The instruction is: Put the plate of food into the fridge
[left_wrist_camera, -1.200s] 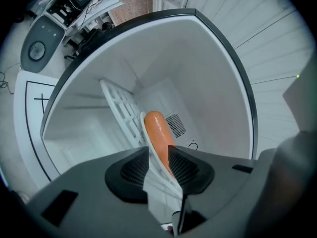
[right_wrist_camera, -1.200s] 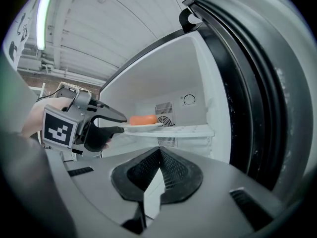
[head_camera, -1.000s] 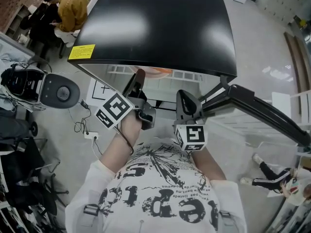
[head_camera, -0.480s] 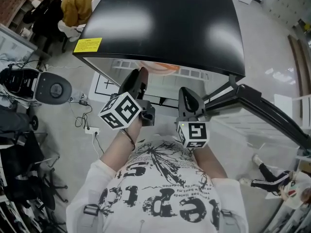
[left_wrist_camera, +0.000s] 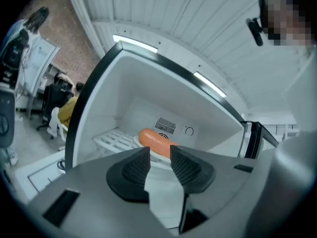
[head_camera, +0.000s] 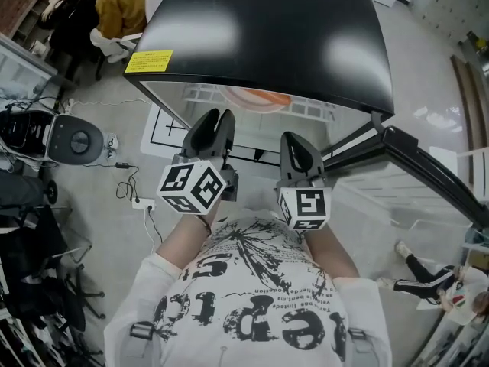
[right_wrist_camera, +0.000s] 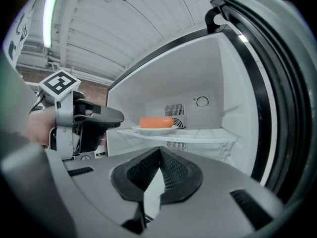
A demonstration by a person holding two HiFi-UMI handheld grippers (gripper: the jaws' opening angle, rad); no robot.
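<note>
Rolled level and drawn back from the fridge (head_camera: pixel 260 37), the left gripper (head_camera: pixel 215 122) has just been opening its jaws, nothing between them
On the right gripper (head_camera: pixel 295 142) the jaws are together, empty; the head view shows only an orange edge under the fridge top, while the gripper views show the plate (right_wrist_camera: pixel 153 129) with its sausage (right_wrist_camera: pixel 156 122) resting on the white shelf (right_wrist_camera: pixel 203 134)
</note>
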